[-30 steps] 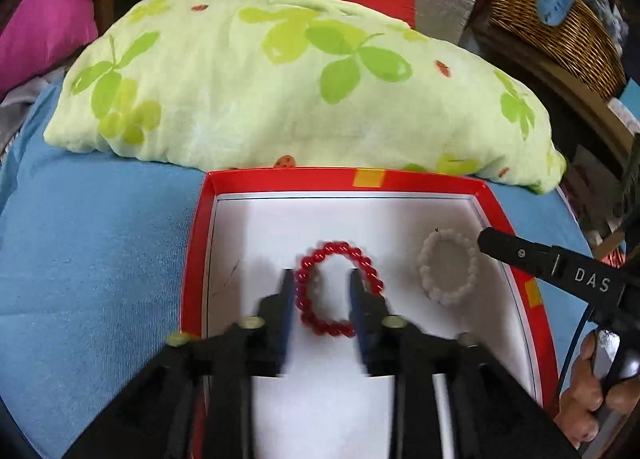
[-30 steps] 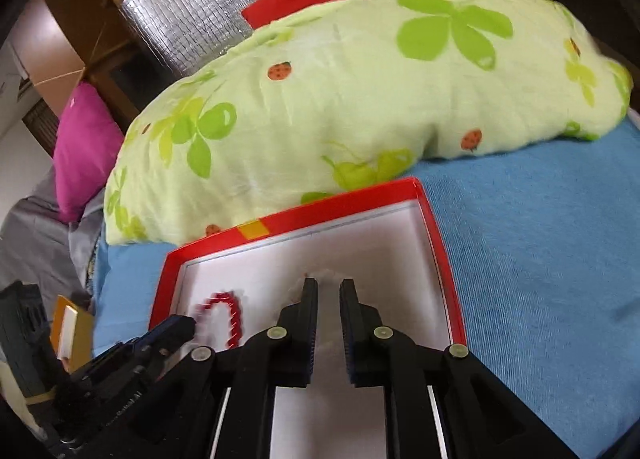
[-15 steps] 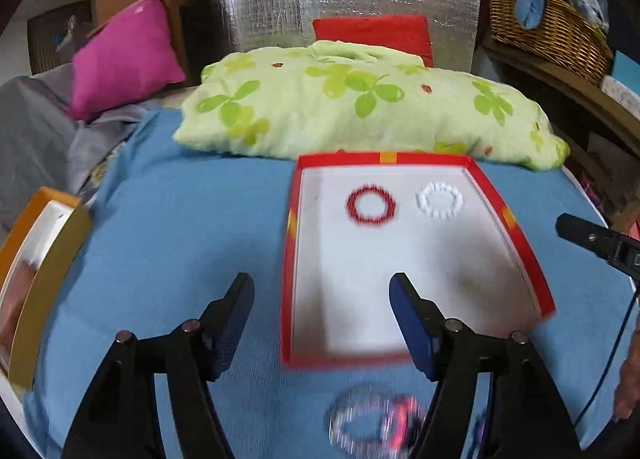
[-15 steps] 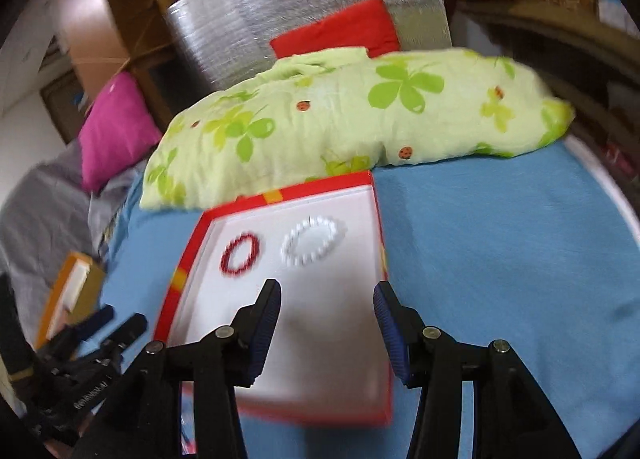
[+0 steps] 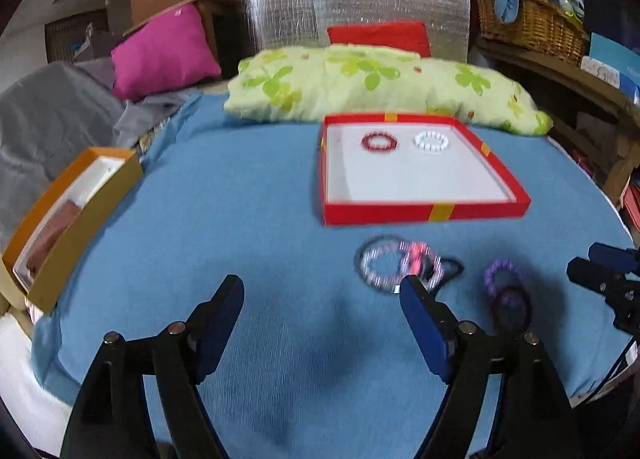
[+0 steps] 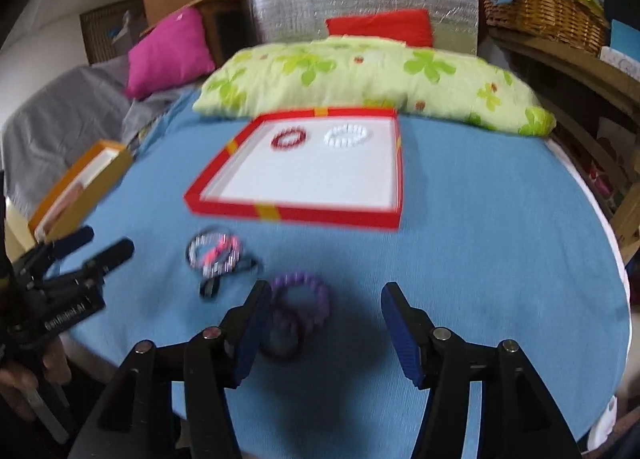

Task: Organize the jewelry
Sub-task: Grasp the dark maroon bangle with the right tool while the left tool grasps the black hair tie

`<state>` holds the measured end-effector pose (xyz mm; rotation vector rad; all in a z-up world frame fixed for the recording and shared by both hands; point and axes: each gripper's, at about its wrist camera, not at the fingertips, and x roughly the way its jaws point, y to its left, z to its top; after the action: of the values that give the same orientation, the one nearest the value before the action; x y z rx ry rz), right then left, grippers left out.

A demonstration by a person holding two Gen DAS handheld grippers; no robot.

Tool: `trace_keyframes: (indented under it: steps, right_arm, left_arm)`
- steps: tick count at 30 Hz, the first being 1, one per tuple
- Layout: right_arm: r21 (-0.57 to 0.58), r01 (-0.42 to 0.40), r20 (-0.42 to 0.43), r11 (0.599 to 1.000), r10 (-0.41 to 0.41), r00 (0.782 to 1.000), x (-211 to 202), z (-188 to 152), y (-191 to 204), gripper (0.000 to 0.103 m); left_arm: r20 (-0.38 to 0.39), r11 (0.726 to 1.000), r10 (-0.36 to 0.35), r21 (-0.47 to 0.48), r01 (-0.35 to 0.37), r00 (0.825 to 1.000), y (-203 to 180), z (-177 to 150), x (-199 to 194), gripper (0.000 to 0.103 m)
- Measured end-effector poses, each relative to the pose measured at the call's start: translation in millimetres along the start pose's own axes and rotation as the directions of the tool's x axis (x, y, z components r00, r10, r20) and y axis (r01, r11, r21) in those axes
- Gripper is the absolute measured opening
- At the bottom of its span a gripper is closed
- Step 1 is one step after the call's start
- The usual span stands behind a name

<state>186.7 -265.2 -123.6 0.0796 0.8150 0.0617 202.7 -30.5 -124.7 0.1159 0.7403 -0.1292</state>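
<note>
A red tray with a white floor lies on the blue cloth. A red bead bracelet and a white bead bracelet lie side by side at its far end. In front of the tray lie a tangle of clear and pink bracelets and a purple bracelet over a dark ring. My left gripper is open and empty above the cloth. My right gripper is open and empty, its left finger beside the purple bracelet.
A yellow-green flowered pillow lies behind the tray. An orange box stands at the cloth's left edge. A pink cushion, a silver foil panel and a wicker basket stand further back.
Both grippers have opened, let go of the red and white bracelets in the tray, and pulled back toward the near edge. The loose bracelets have come into view.
</note>
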Motion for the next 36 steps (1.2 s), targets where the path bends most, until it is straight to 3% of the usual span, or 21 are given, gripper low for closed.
trace_keyframes:
  steps: [3,7,12,17,22,27,34,36]
  right_arm:
    - [-0.002,-0.024,-0.033,1.0,0.024,0.999,4.7,-9.1,-1.2,0.061]
    - [-0.014,-0.043,-0.098,0.999,0.042,0.994,20.6,-17.3,-1.6,0.061]
    - [0.036,-0.064,-0.145,0.997,0.068,0.987,37.4,-18.6,-4.8,0.058]
    - [0.052,-0.085,-0.165,0.995,0.092,0.982,45.3,-16.1,-0.4,0.04]
    - [0.075,-0.083,-0.194,0.994,0.096,0.976,52.5,-15.6,-2.0,0.039]
    - [0.088,-0.108,-0.198,0.99,0.124,0.972,52.4,-16.6,-3.3,0.04]
    - [0.111,-0.142,-0.206,0.984,0.162,0.965,54.0,-18.0,-4.1,0.039]
    - [0.114,-0.148,-0.214,0.982,0.17,0.962,55.4,-18.7,-3.8,0.039]
  left_arm:
    - [-0.053,1.0,-0.018,0.005,0.018,0.998,-1.1,-8.9,11.7,0.081]
    - [-0.061,0.999,-0.019,0.037,0.021,0.998,-6.9,-10.2,19.0,0.081]
    - [-0.088,0.998,-0.054,0.005,0.055,0.995,-6.3,-6.2,27.3,0.081]
    - [-0.115,0.996,-0.088,0.014,0.09,0.989,-16.3,-5.8,32.1,0.081]
    - [-0.136,0.998,-0.06,0.013,0.062,0.989,-20.6,-5.9,37.8,0.081]
    - [-0.154,0.993,-0.116,0.007,0.118,0.981,-24.9,-7.6,39.3,0.081]
    - [-0.181,0.977,-0.205,0.015,0.211,0.962,-37.0,-10.8,41.4,0.053]
    - [-0.188,0.971,-0.231,0.017,0.238,0.955,-40.8,-11.4,42.7,0.052]
